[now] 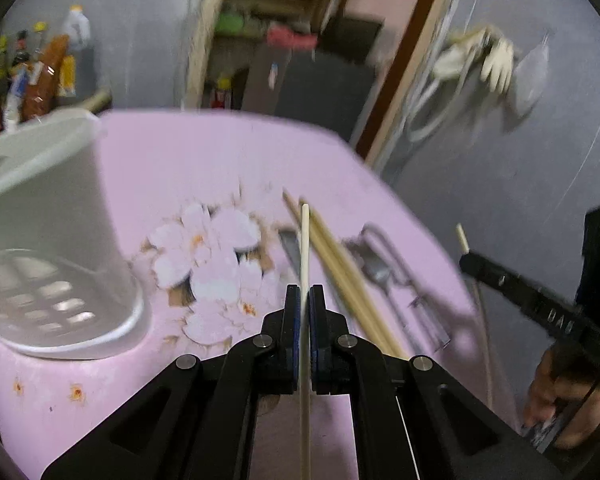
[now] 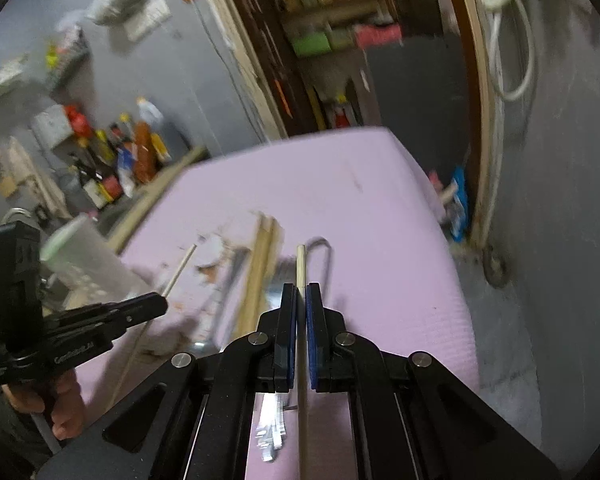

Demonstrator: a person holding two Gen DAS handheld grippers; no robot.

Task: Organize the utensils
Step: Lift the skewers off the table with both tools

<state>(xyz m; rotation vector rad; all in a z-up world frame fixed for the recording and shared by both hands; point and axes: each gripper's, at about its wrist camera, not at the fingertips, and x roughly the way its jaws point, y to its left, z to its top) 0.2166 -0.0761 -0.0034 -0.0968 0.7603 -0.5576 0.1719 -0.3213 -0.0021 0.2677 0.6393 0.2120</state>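
My left gripper (image 1: pixel 304 292) is shut on a pale chopstick (image 1: pixel 305 240) that runs straight forward between its pads, lifted over the pink table (image 1: pixel 220 152). My right gripper (image 2: pixel 300 290) is shut on a second pale chopstick (image 2: pixel 300 264); in the left wrist view it shows at the right edge (image 1: pixel 466 258) with the stick's tip poking out. A pair of wooden chopsticks (image 1: pixel 340 272), a metal spoon (image 1: pixel 376 272), a peeler-like metal tool (image 1: pixel 384 240) and a knife blade (image 1: pixel 290 242) lie on the table. A white perforated utensil holder (image 1: pixel 48 240) stands at the left.
Bottles and packets (image 1: pixel 32 72) crowd a shelf behind the holder. An open doorway (image 1: pixel 292 40) and a grey wall with hanging cables (image 1: pixel 476 60) lie beyond the table's far edge. A hand (image 1: pixel 560 392) holds the right gripper's handle. Grey floor (image 2: pixel 540 240) lies right of the table.
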